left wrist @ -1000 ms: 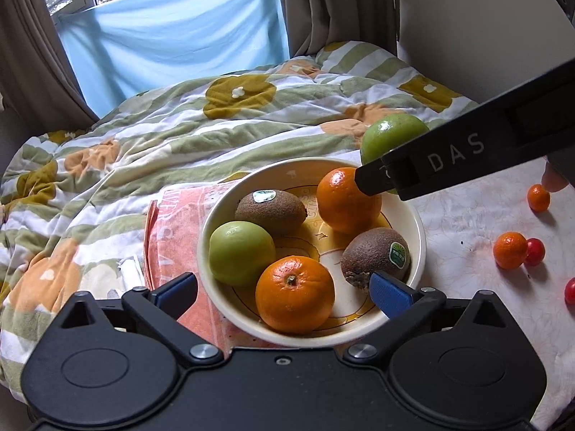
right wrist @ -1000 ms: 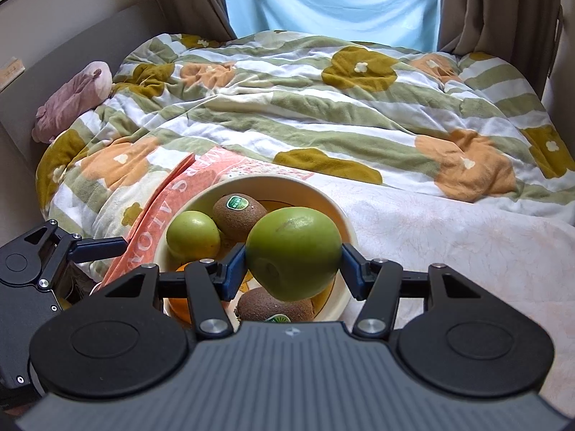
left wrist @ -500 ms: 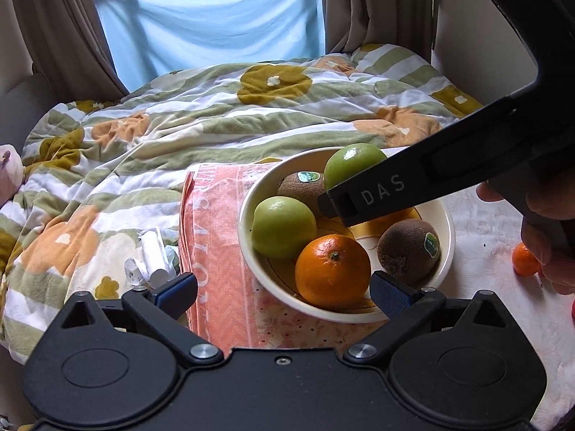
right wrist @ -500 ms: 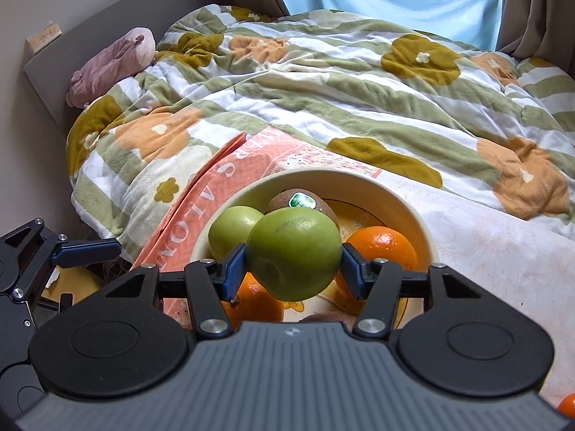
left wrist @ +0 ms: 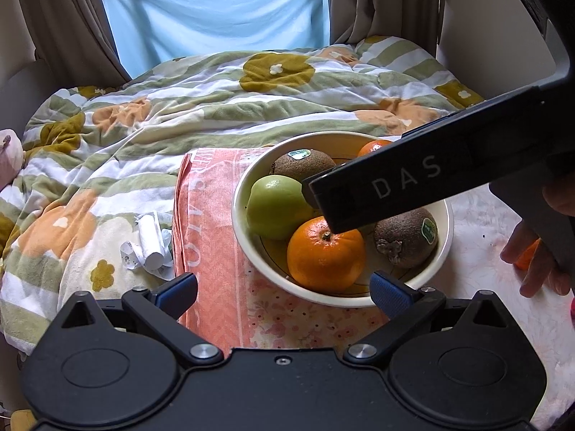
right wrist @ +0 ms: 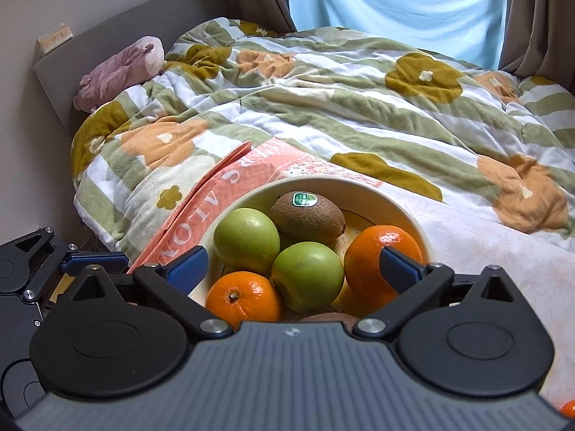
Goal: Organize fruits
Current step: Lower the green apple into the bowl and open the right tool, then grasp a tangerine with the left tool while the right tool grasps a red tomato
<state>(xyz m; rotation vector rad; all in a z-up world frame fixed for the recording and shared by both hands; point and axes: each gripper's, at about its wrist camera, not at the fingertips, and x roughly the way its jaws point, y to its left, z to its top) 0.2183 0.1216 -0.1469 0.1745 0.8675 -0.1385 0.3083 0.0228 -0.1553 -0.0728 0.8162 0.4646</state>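
A cream bowl holds two green apples, oranges and kiwis. My right gripper is open, its fingers on either side of a green apple that rests in the bowl between the other apple and an orange. A stickered kiwi lies behind. In the left wrist view the right gripper's black body hangs over the bowl, hiding that apple. My left gripper is open and empty just before the bowl's near rim, near an orange and a kiwi.
The bowl stands on a pink printed cloth at the edge of a bed with a floral quilt. Crumpled white paper lies left of the cloth. A small orange fruit sits right, by the person's hand. A pink plush lies by the headboard.
My right gripper lowered the green apple into the bowl and opened, letting it go. My left gripper drew back and shifted left a little.
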